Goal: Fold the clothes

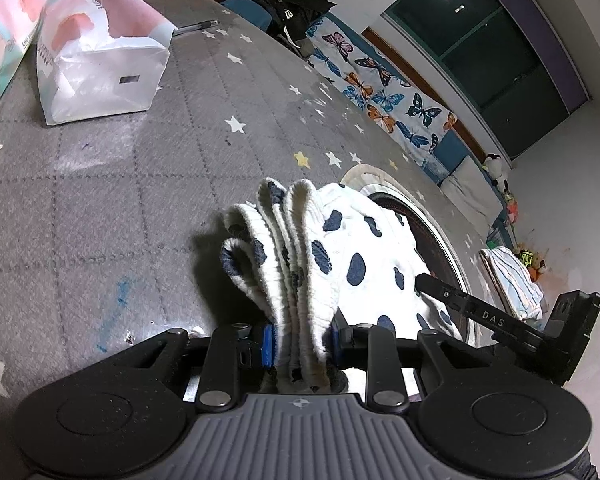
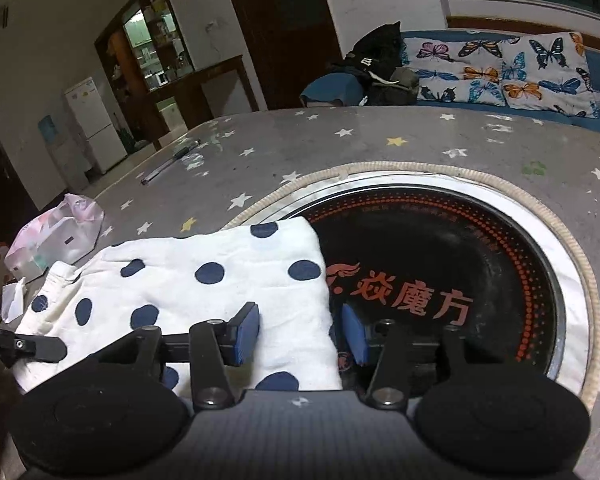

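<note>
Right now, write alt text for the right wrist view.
The open right gripper hovers over the edge of a white garment with navy dots, folded flat on a grey star-patterned table and partly covering a round black cooktop.

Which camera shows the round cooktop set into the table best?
The right wrist view: the black cooktop fills it, printed logo visible, with the polka-dot garment over its left edge. The left wrist view shows only a thin arc behind the bunched garment.

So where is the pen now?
In the right wrist view the pen lies at the table's far left edge, beyond the polka-dot garment and the tissue pack.
</note>
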